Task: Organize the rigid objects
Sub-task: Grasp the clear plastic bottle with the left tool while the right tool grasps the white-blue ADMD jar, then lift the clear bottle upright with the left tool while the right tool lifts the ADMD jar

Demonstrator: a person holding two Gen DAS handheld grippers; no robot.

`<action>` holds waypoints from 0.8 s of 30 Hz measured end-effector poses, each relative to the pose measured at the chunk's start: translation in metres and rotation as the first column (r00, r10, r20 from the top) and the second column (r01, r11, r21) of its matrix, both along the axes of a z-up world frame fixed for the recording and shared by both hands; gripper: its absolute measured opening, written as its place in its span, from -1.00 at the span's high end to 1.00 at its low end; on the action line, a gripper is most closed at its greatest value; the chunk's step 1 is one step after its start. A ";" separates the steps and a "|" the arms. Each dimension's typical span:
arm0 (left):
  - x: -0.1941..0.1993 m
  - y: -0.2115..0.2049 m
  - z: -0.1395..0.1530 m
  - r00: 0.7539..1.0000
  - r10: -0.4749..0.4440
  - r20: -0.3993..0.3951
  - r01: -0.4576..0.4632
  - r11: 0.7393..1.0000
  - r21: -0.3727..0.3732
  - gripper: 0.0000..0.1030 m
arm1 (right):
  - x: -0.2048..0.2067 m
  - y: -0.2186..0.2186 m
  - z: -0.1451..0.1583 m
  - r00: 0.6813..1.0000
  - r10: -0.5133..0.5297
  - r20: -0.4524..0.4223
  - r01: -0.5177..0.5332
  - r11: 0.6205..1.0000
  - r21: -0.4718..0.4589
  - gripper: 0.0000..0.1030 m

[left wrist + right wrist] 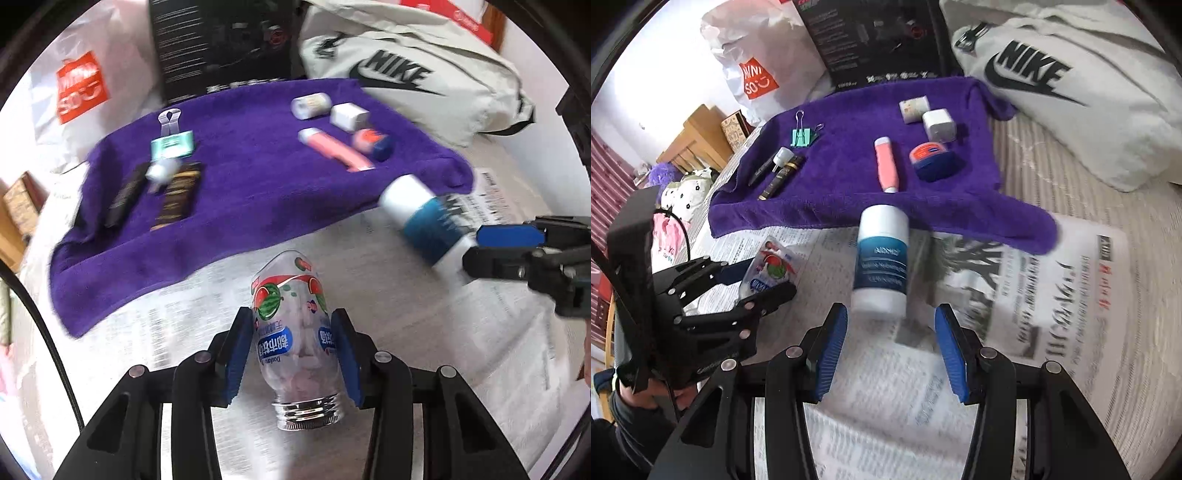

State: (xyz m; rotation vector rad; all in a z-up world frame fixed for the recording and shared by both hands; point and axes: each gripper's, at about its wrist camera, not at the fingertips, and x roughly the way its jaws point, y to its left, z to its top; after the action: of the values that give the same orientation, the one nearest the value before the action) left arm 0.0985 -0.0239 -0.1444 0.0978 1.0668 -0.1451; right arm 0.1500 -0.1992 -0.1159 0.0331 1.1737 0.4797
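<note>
A clear plastic jar with watermelon print and a silver screw neck [295,332] lies on newspaper between my left gripper's blue pads [293,360]; the pads sit at its sides, so it looks gripped. It shows in the right wrist view [770,271] too. A white and teal cylindrical bottle [882,258] lies on the newspaper just ahead of my open right gripper [892,350], outside the pads. In the left wrist view the bottle [424,221] lies by the right gripper's fingers [509,236].
A purple towel [240,192] holds a green binder clip [171,142], dark sticks [177,195], a pink tube [332,147], a white cube [349,116], a small roll [310,105] and a blue-orange tin [934,158]. A Nike bag [1071,85], black box [879,40] and shopping bag [757,77] stand behind.
</note>
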 end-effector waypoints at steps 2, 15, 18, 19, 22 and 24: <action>-0.002 0.015 0.000 1.000 0.024 -0.007 -0.024 1.000 0.011 0.19 | 0.006 0.008 -0.003 1.000 0.002 0.003 -0.002 1.000 0.003 0.04; -0.010 0.054 -0.004 0.996 0.092 0.016 -0.092 0.996 -0.006 0.17 | 0.026 0.054 -0.027 0.990 0.080 0.120 -0.053 0.976 -0.212 0.18; -0.013 0.056 -0.004 0.994 0.105 0.025 -0.104 0.994 -0.019 0.17 | 0.023 0.053 -0.028 0.983 0.103 0.154 -0.068 0.973 -0.220 0.18; -0.014 0.056 -0.004 0.994 0.106 0.029 -0.106 0.994 -0.019 0.17 | 0.023 0.050 -0.029 0.983 0.096 0.157 -0.064 0.978 -0.199 0.18; -0.015 0.057 -0.004 0.992 0.117 0.038 -0.116 0.993 -0.024 0.16 | 0.021 0.049 -0.029 0.980 0.090 0.176 -0.055 0.979 -0.196 0.18; -0.017 0.058 -0.004 0.992 0.117 0.044 -0.116 0.993 -0.024 0.16 | 0.019 0.047 -0.030 0.979 0.069 0.190 -0.035 0.983 -0.179 0.17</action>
State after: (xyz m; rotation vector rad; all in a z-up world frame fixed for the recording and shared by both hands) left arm 0.0817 0.0337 -0.1481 0.0194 1.0227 -0.0489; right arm 0.1689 -0.1519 -0.1459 -0.1932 1.0212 0.4148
